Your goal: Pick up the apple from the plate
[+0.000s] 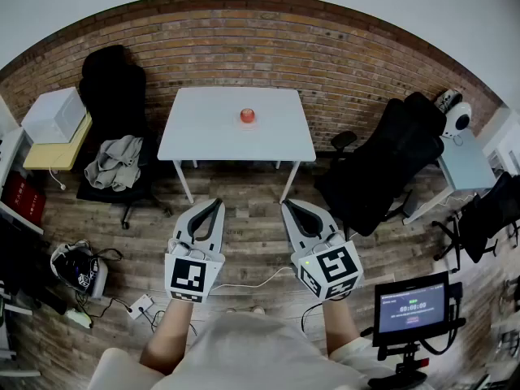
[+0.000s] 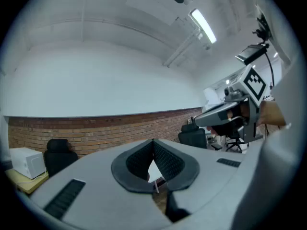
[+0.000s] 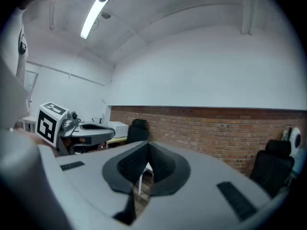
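Two handheld grippers in front of a person, seen from above. The left gripper (image 1: 216, 204) has its two dark ribbed fingers (image 2: 165, 159) clenched tip to tip, with nothing between them. The right gripper (image 1: 287, 205) is the same: tips pressed together and nothing held. Both point away from the person, toward the far side of the room, side by side with a small gap between them. Each carries a cube with black-and-white square markers, the left cube (image 1: 193, 276) and the right cube (image 1: 335, 268), which bear patterns, not words.

The apple (image 1: 248, 115) lies well apart from both sets of fingers, far ahead and roughly in line with the gap between them. It is a small red, round shape on a white table (image 1: 203, 140), at the middle of the far half of the top. It is too small to tell which way its stem points, and it shows no long axis.

Behind the table runs a brick wall (image 1: 325, 47). Near right, a small screen (image 1: 413, 305) shows a line of digits, too small to read surely.
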The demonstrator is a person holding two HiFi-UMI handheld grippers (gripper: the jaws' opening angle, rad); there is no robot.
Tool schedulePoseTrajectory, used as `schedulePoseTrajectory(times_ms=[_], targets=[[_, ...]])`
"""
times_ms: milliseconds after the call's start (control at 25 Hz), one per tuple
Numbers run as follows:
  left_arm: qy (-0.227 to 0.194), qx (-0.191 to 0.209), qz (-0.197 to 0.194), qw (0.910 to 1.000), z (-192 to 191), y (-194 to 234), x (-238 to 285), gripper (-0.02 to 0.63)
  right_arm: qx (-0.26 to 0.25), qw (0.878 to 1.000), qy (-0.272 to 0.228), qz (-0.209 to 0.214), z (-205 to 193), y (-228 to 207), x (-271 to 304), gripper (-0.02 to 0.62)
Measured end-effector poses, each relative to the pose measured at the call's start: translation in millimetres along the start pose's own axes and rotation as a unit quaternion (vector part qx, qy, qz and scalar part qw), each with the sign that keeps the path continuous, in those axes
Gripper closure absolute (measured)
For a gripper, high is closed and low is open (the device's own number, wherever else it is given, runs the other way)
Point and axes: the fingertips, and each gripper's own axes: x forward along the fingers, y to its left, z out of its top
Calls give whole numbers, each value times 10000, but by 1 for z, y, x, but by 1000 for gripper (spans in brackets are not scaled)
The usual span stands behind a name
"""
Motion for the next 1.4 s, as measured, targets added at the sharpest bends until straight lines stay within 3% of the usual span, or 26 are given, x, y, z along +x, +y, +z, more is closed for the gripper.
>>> schedulePoseTrajectory(times_ms=[280,560,760,960,1240,1400], targets=[[-9,57,26,10000,1,0,-1,601,41,10000,-45,-4,-3,-2,-2,595],[-77,89,73,9999,5,-5,-5,601,142,9992,-245,284,3,-1,-8,594],[-21,77,244,9997,-2,-8,8,601,359,9980,-327,414,-8,-22,-7,594],[85,59,378,9992,-7,-9,20,601,272,9986,-389,229,-14,-42,-7,594],[297,-77,519,9982,-8,-4,73,601,348,9979,-102,544,-20,-88,27,594],[372,-105,554,9977,-17,-8,79,601,448,9963,-172,713,-24,-90,32,594]])
